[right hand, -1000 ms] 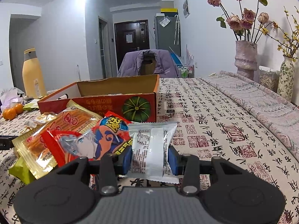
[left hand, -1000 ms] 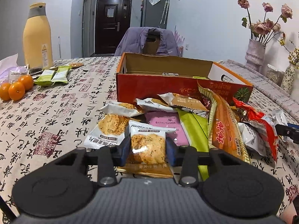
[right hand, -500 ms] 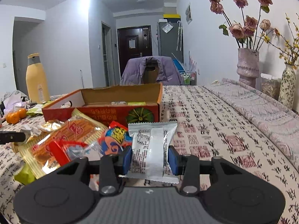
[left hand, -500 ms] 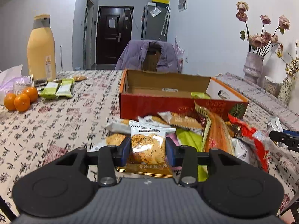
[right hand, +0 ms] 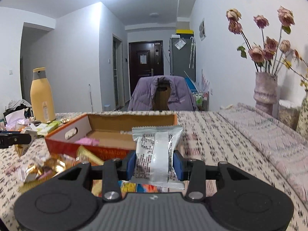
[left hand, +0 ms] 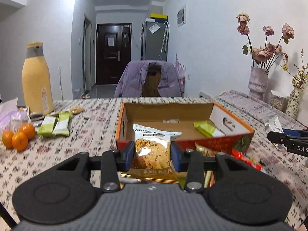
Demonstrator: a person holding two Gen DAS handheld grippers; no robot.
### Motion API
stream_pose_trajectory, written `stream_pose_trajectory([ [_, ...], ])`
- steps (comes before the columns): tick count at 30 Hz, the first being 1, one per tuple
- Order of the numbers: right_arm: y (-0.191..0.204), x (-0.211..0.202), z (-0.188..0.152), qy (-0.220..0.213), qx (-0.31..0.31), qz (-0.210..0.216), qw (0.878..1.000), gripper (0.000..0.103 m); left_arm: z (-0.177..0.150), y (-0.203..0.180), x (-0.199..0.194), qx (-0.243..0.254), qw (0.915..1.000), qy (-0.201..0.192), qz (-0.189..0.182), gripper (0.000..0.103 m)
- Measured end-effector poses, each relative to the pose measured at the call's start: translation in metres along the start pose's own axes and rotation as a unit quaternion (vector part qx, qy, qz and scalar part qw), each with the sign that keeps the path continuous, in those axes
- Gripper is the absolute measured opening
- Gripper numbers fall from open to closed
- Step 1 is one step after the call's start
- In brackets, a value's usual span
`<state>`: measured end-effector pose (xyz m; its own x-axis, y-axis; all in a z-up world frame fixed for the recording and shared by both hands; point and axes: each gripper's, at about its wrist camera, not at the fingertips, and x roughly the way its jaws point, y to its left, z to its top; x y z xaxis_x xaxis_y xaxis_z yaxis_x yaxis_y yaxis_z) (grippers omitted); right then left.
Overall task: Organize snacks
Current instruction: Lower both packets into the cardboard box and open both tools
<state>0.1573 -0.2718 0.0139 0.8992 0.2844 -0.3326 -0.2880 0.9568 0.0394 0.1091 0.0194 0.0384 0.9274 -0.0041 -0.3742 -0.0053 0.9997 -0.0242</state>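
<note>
Left to right on the bench (left hand: 92,134): one tall yellow bottle (left hand: 36,80), three oranges (left hand: 18,135), two green packets (left hand: 54,124), one open orange cardboard box (left hand: 182,123), two vases (left hand: 258,82). Inside the box: one green packet (left hand: 207,128); the right wrist view also shows one pink packet (right hand: 87,141). The rest of the box floor is bare. A loose snack pile (right hand: 48,165) lies against the box's near wall. The left gripper (left hand: 152,155) is clenched on a cookie packet (left hand: 153,150), upright, long axis vertical, held before the near rim. The right gripper (right hand: 154,163) grasps a silver packet (right hand: 156,154), also upright, near the box's right corner. Bare patterned cloth stretches right of the box.
</note>
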Motion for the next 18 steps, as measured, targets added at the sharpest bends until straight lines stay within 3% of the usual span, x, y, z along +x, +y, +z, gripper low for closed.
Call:
stream_pose_trajectory([
  [10,0.005,0.046,0.045,-0.017,-0.001,0.019,1.000,0.040,0.046,-0.003,0.037,0.002,0.9998,-0.021,-0.001,0.040],
  [18,0.014,0.099,0.068,0.002,-0.009,0.035,0.999,0.040,0.067,-0.005,0.080,-0.003,0.9998,-0.020,0.008,0.040],
])
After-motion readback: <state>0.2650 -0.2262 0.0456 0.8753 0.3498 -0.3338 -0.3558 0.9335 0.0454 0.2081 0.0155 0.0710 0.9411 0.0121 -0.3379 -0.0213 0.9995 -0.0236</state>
